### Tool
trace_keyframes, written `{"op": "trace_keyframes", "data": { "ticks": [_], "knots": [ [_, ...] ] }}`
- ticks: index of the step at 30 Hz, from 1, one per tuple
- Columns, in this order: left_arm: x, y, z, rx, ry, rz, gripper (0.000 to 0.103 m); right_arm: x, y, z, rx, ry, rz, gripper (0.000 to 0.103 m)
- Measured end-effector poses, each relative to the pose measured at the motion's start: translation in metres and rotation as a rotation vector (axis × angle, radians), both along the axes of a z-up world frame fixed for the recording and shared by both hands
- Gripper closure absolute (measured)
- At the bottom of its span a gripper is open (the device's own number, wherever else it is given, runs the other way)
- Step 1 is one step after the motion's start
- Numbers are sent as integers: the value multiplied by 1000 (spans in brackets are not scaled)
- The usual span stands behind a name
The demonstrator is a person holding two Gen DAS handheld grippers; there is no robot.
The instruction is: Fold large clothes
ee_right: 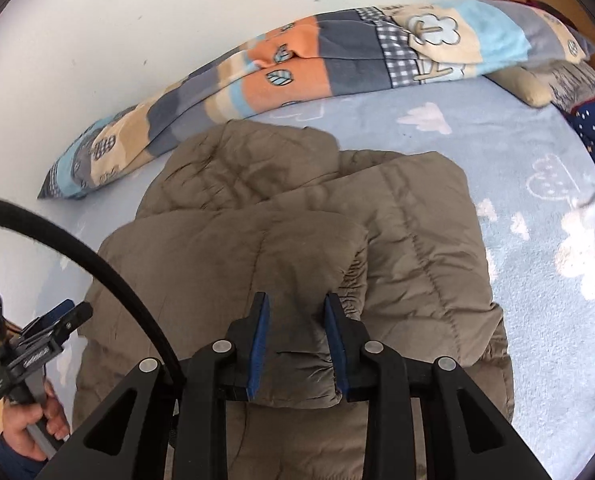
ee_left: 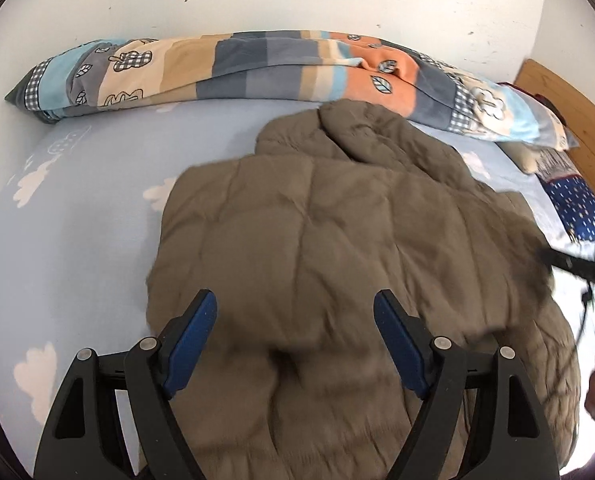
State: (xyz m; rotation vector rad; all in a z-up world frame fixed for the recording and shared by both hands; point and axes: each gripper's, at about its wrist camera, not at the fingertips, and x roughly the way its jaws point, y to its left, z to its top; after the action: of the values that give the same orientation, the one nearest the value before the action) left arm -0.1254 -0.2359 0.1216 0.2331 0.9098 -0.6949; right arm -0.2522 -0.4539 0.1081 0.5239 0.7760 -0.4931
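Left wrist: left tongs [ee_left: 295, 308] released; right tongs [ee_right: 296, 312] grasping jacket [ee_right: 289, 240] (cloud-print bed [ee_right: 517, 160]).

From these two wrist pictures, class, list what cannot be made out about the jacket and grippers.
- Jacket near edge: left wrist view, hidden behind the left gripper.
- Right gripper grip: right wrist view, sleeve fold between pads; contact unclear.
- Jacket's front: both views, folded under.
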Motion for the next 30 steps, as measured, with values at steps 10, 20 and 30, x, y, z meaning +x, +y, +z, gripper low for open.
{"op": "trace_keyframes", "data": {
  "ticks": [10,20,30],
  "knots": [
    [-15,3,-13,-18,10,-5,23,-27,-20,10,4,-33,-88,65],
    [0,-2,-19,-51,29,-2,23,-21,-30,-47,346,-26,-87,57],
    [4,-4,-33,-25,36,2,23,4,-28,-31,2,86,-102,80]
  ]
}}
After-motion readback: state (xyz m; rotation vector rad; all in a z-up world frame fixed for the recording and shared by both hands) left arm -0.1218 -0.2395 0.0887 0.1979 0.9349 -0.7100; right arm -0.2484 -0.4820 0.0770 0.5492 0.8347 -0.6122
